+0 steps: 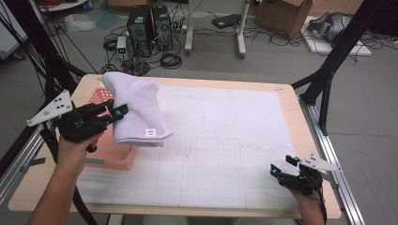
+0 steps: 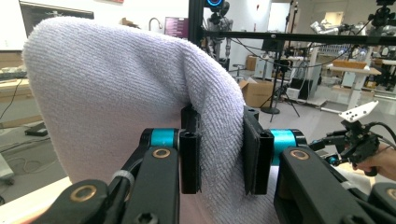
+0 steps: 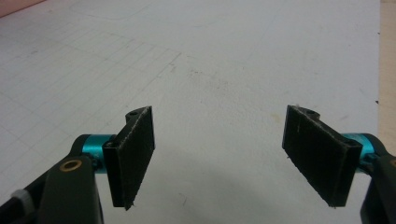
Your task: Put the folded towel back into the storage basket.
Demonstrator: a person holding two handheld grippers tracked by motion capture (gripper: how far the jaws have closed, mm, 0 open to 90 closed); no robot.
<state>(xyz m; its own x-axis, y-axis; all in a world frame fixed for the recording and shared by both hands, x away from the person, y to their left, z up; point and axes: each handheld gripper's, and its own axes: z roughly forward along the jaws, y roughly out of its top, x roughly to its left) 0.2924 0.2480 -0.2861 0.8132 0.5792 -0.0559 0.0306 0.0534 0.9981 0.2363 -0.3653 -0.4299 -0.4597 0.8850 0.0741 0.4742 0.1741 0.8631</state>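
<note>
A pale lilac towel (image 1: 138,110) hangs in the air at the table's left, folded over, with a small label near its lower edge. My left gripper (image 1: 117,112) is shut on its left edge and holds it above a pink basket (image 1: 123,154). In the left gripper view the thick terry towel (image 2: 116,98) is pinched between the two black pads (image 2: 190,156). My right gripper (image 1: 284,166) rests low near the table's front right corner, jaws wide open. In the right gripper view nothing lies between its pads (image 3: 135,154), just the white gridded mat (image 3: 210,70).
The white gridded mat (image 1: 225,140) covers most of the wooden table (image 1: 300,122). Black frame legs (image 1: 328,75) stand at the right edge, and computers, cables and boxes (image 1: 150,33) sit on the floor beyond the far edge.
</note>
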